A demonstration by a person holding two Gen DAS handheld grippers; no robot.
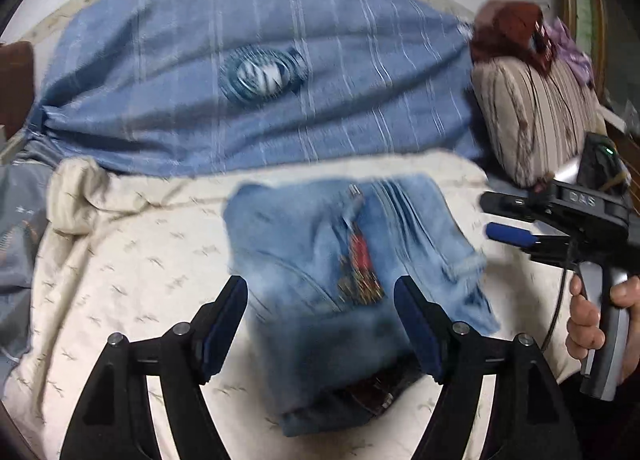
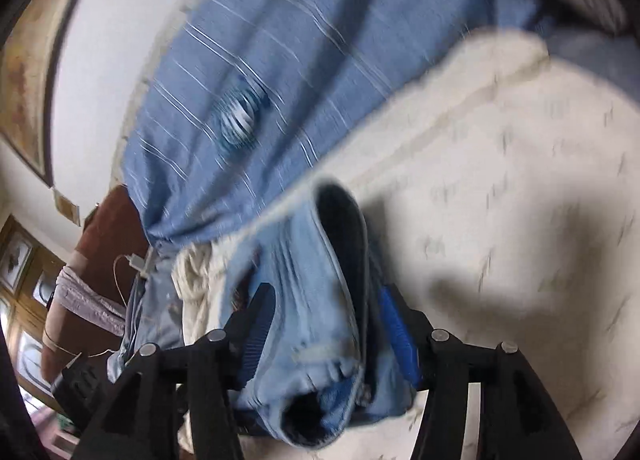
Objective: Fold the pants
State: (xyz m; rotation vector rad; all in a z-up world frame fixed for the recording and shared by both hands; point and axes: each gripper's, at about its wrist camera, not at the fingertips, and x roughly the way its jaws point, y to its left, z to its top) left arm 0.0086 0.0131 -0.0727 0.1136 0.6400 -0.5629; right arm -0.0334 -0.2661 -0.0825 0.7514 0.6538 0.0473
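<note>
Left wrist view looks down on a bundle of light blue denim pants (image 1: 344, 260), folded into a rough rectangle with a red embroidered patch on top, lying at the centre of a cream patterned bed sheet (image 1: 132, 272). The left gripper (image 1: 320, 324) hovers at 6 o'clock with its jaws released, straddling the near part of the bundle without pressing it. At 3 o'clock a hand (image 1: 600, 320) holds the handle of the right gripper (image 1: 508, 234), whose blue pad shows just beside the bundle's right edge. At 12 o'clock lies a blue striped pillow (image 1: 256, 72), with a beige streaked bolster cushion (image 1: 532, 112) at 2 o'clock. In the right wrist view the right gripper (image 2: 324, 330) has a frayed trouser hem and a fold of denim (image 2: 312, 300) lying between its jaws; the pads stand either side of the cloth with some slack showing, so I read them as released rather than clenched, though blur makes this uncertain. The fold looks close to done, in my judgement. The chief risk from here is that the frayed hem catches on a ridged pad as the right gripper draws back, dragging the top layer open. A second risk is the uneven, bulky bundle slumping on the soft sheet once nothing steadies it.
</note>
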